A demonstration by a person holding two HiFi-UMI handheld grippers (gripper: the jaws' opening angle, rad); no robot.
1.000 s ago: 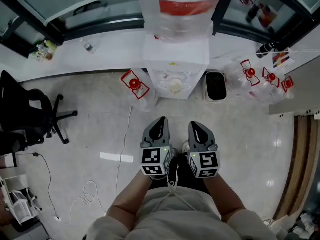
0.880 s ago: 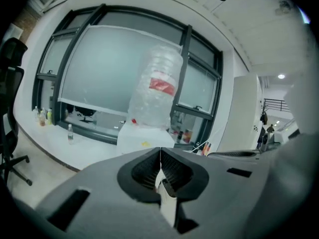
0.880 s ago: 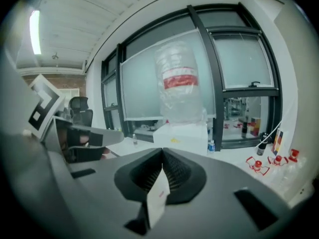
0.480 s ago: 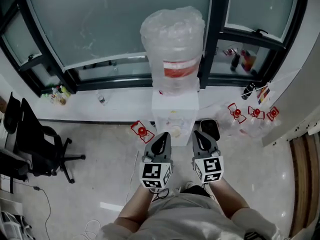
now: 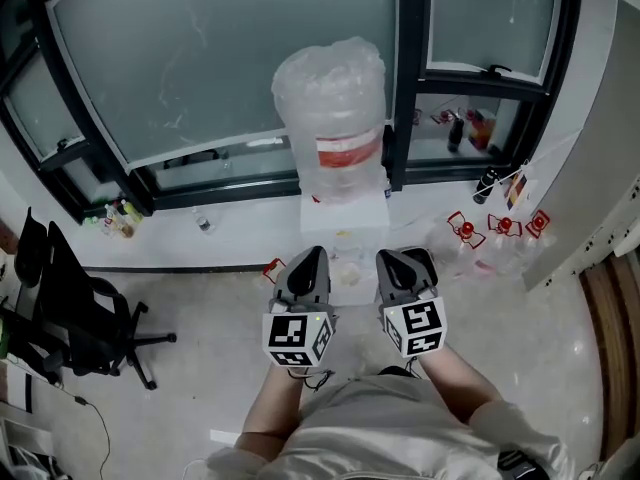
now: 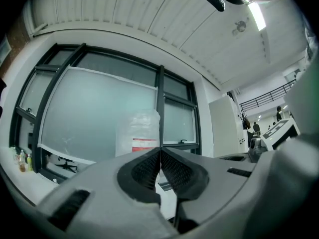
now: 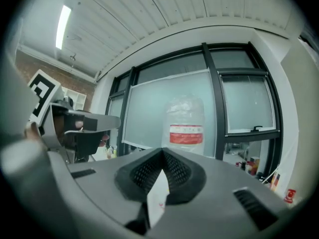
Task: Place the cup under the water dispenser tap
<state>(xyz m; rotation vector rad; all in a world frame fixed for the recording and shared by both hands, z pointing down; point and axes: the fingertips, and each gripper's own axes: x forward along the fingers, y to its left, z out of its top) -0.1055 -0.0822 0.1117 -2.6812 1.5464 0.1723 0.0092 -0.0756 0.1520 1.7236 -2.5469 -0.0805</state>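
Note:
The white water dispenser (image 5: 345, 230) stands against the window with a big plastic-wrapped bottle (image 5: 330, 118) on top. The bottle shows ahead in the left gripper view (image 6: 141, 133) and the right gripper view (image 7: 186, 126). My left gripper (image 5: 305, 265) and right gripper (image 5: 400, 263) are held side by side just in front of the dispenser, pointing at it. Both are shut with nothing between the pads (image 6: 160, 151) (image 7: 162, 152). A pale patch (image 5: 348, 271) shows in the dispenser's recess between the grippers; I cannot tell whether it is a cup.
Empty bottles with red handles (image 5: 492, 230) lie on the floor to the dispenser's right, with a red handle (image 5: 272, 268) showing at its left. A black office chair (image 5: 70, 308) stands at the left. Small bottles (image 5: 115, 218) sit on the window ledge.
Both grippers have risen from pointing at the floor to pointing level at the dispenser. The head view has lifted from the floor to the window and the whole bottle.

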